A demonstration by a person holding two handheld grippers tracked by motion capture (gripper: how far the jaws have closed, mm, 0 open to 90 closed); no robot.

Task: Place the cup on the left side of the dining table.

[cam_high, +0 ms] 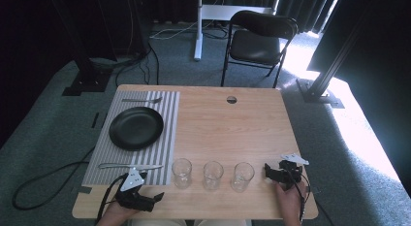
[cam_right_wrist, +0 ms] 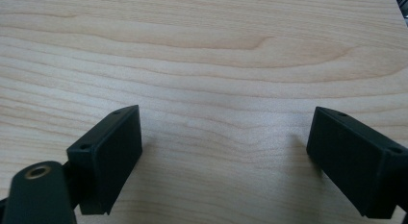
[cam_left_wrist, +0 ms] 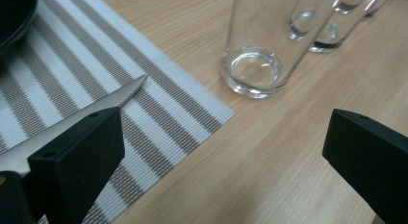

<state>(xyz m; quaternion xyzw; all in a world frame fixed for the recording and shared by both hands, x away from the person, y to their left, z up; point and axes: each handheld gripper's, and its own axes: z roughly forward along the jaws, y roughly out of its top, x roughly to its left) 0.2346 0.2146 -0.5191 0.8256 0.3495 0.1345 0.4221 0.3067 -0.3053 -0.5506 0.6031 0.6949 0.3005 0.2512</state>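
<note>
Three glasses [cam_high: 213, 175] — all empty.

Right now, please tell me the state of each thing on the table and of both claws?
Left claw: open, holding nothing.
Right claw: open, holding nothing, over bare wood.
Three glasses: upright, empty, in a row.
Black plate: empty, on the striped placemat.
Knife: lying flat on the placemat.
Fork: lying flat beyond the plate.

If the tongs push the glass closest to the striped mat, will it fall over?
Possibly. The nearest glass is tall and narrow, so a push near its rim could tip it. Its thick base may steady a low push, and it would probably slide on the smooth wooden table. It looks breakable.
</note>
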